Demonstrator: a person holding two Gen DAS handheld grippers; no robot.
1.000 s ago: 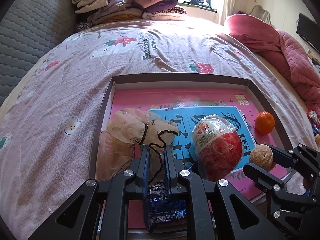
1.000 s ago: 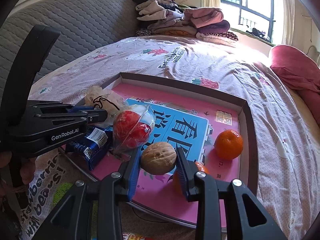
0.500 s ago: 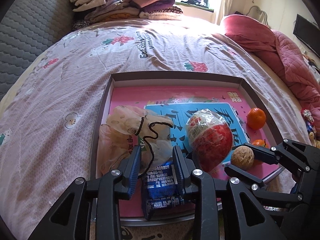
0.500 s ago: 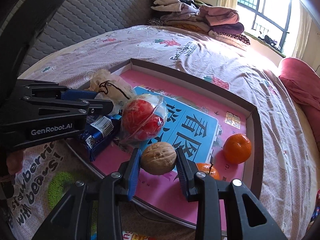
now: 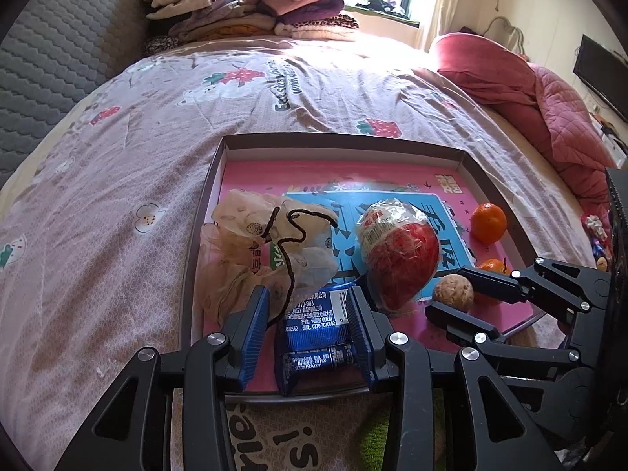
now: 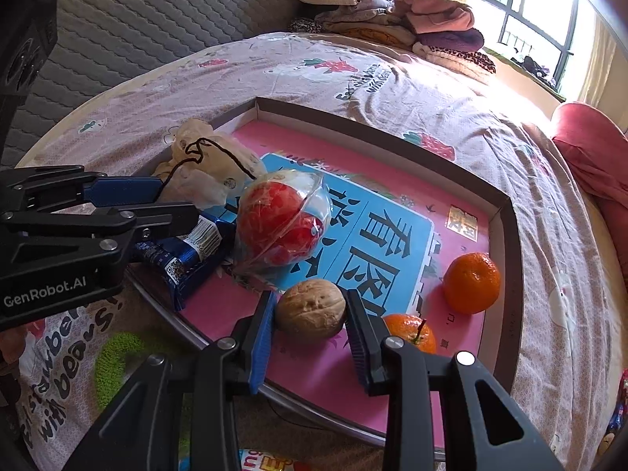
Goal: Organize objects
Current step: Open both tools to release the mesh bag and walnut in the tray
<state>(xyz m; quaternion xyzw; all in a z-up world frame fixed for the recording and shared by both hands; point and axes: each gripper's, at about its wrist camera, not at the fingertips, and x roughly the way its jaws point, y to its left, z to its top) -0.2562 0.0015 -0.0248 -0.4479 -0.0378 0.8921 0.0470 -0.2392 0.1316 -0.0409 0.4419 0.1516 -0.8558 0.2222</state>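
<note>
Nearest, the left claw (image 5: 310, 327) stands open around a blue snack packet (image 5: 314, 333) lying at the near edge of the tray (image 5: 341, 141) on the bed (image 5: 117, 196); its pads flank the packet with a gap on the left side, so it has hold of nothing. The packet looks light, crinkly and slippery, best pinched across its flat middle. To the right, the right claw (image 6: 310, 324) brackets a walnut (image 6: 311, 309), pads at or just off the shell; whether it grips I cannot tell. The walnut is hard, round and apt to roll, so take it across its widest part. Farther in lie a wrapped red ball (image 6: 280, 227), a soft drawstring pouch (image 5: 271, 243) and two tangerines (image 6: 472, 282).
</note>
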